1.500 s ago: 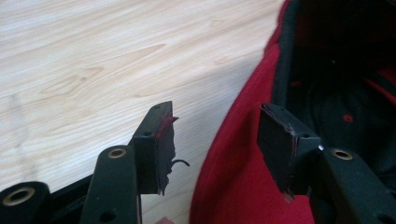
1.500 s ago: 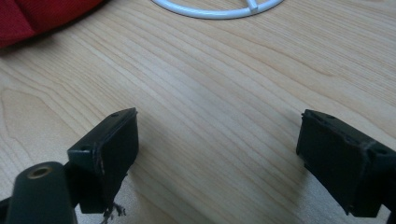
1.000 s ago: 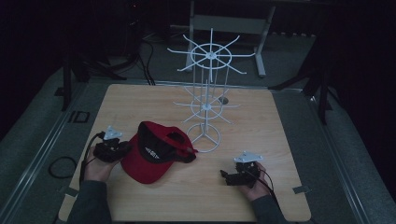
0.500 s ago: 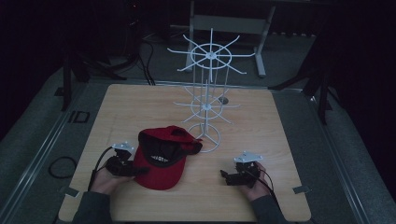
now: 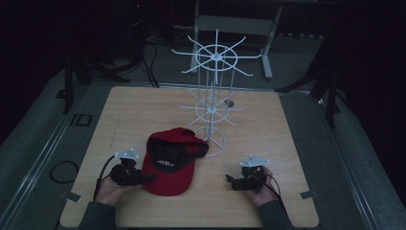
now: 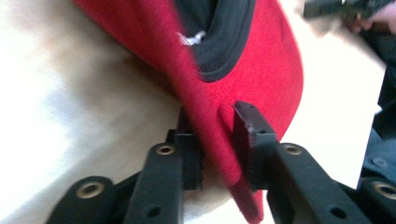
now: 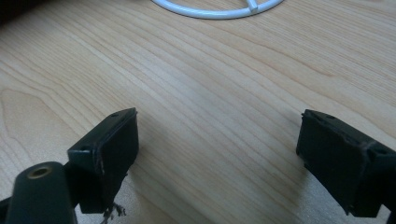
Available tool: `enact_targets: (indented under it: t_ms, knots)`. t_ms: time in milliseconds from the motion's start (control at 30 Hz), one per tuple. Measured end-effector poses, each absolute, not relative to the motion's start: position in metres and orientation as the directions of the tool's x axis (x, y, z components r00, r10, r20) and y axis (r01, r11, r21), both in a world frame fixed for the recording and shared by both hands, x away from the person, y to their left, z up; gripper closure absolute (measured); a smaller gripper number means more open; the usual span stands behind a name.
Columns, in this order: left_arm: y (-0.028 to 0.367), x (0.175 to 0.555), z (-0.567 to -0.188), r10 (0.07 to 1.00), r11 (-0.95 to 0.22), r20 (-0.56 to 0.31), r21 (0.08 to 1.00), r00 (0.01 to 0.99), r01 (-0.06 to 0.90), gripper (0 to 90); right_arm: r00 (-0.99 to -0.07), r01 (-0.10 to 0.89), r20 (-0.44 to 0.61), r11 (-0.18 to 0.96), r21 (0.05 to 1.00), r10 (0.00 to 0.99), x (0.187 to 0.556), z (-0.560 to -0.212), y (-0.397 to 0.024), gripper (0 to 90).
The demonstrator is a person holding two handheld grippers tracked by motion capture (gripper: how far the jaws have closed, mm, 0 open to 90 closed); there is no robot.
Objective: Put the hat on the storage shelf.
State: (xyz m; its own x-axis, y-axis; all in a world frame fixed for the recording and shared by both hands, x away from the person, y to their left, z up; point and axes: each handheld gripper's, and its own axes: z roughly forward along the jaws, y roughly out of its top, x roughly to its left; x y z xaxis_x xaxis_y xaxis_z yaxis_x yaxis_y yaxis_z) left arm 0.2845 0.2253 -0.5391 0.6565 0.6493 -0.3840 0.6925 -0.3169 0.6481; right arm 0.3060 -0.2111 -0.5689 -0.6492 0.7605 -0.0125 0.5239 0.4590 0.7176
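High view: red cap (image 5: 170,165) upside down on the table (image 5: 268,124), just in front of the white wire rack (image 5: 213,103), brim toward the left gripper (image 5: 143,178). Left gripper view: jaws pinching the brim edge, so probably the lifting step, hanging on the rack perhaps next. Right gripper view: right gripper (image 7: 217,154) spread wide over bare wood, near the rack base, holding nothing.

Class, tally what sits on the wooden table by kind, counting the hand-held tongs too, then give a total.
Red cap: 1
White wire rack: 1
Tongs: 2, left tongs shut on the cap's brim, right tongs open
Total: 4
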Motion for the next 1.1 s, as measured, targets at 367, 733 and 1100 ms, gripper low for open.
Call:
enact_targets:
  t_ms: [367, 733, 1100]
  knots:
    - [0.245, 0.273, -0.519, 0.856, -0.168, -0.137, 0.838, 0.499, 0.519, 86.0, -0.649, 0.524, -0.013, 0.459, 0.718, 0.760, 0.306, -0.569, -0.211, 12.8]
    - [0.248, 0.253, -0.532, 0.834, -0.256, -0.074, 0.826, 0.547, 0.501, 77.8, -0.649, 0.523, -0.014, 0.459, 0.718, 0.761, 0.306, -0.569, -0.211, 12.8]
    - [0.237, 0.248, -0.522, 0.887, -0.247, 0.050, 0.891, 0.459, 0.381, 85.8, -0.649, 0.523, -0.013, 0.459, 0.718, 0.760, 0.306, -0.569, -0.211, 12.8]
